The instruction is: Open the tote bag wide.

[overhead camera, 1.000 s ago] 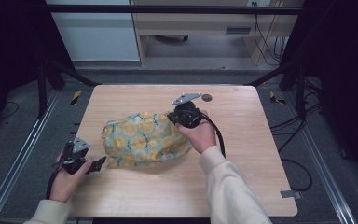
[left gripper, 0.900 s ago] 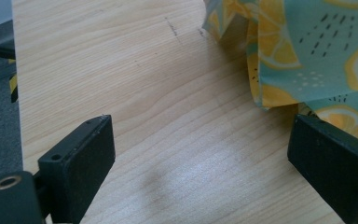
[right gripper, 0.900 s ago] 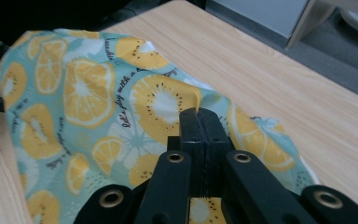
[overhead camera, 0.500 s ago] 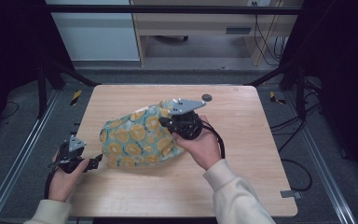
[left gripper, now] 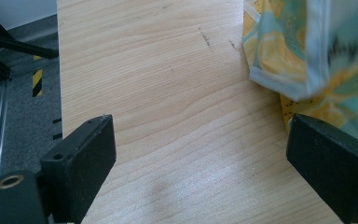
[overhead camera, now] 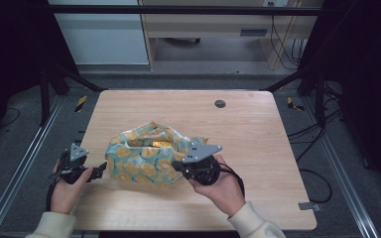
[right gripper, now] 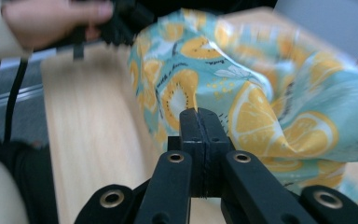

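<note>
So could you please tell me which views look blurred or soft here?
High view: evenly sharp; left gripper view: wood sharp, cloth edge slightly soft; right gripper view: cloth's right side and the far hand smeared, jaws crisp.

One cloth (overhead camera: pixel 151 158), two grippers (overhead camera: pixel 98 171)

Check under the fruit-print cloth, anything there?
Only bare wooden table shows around the fruit-print cloth. It is bunched up and opaque, so whatever lies beneath or inside its folds is hidden.

The table (overhead camera: pixel 258 129) is smooth, pale wood. The cloth (overhead camera: pixel 149 158) looks soft, with printed orange slices. The grippers' jaws are matt black.
</note>
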